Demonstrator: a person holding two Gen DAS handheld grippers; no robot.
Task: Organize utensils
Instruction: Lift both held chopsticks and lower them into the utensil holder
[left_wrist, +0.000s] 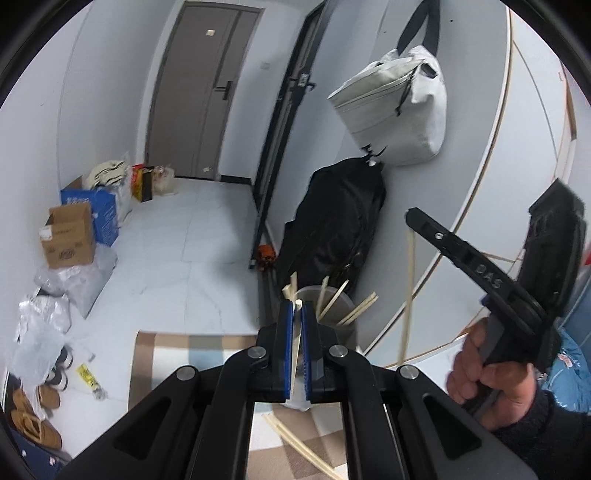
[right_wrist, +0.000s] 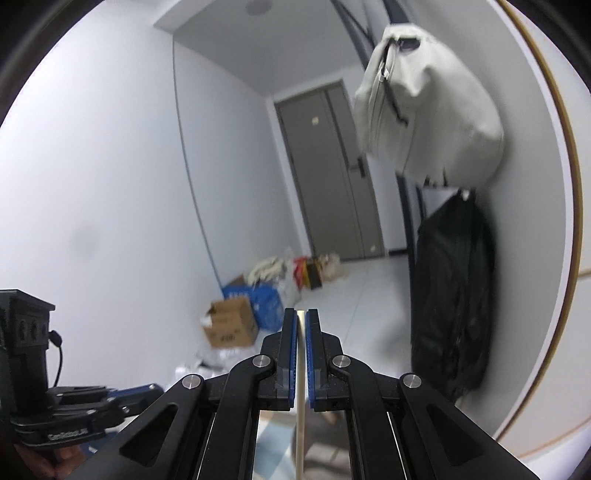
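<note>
Ahead of our left tool (left_wrist: 297, 314) stands the grey holder (left_wrist: 334, 314) bristling with chopsticks; the tool is clamped on one chopstick (left_wrist: 296, 332). Our right tool (right_wrist: 301, 325) pinches another chopstick (right_wrist: 301, 406), hanging below it.

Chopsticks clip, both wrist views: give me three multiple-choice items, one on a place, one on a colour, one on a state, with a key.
1. Where does the holder with the chopsticks stand in the left wrist view?
A. just beyond the left gripper
B. beside the cardboard box
C. against the door

2. What colour are the pads on the fingers in the right wrist view?
A. red
B. blue
C. white

3. What is the right gripper doing?
A. wide open, nothing in it
B. shut on the grey bag
C. shut on one chopstick

Key: 1 A, the holder sits directly past the fingertips; 2 B, blue strips line both fingers; 3 C, a pale stick runs between the closed fingers.
</note>
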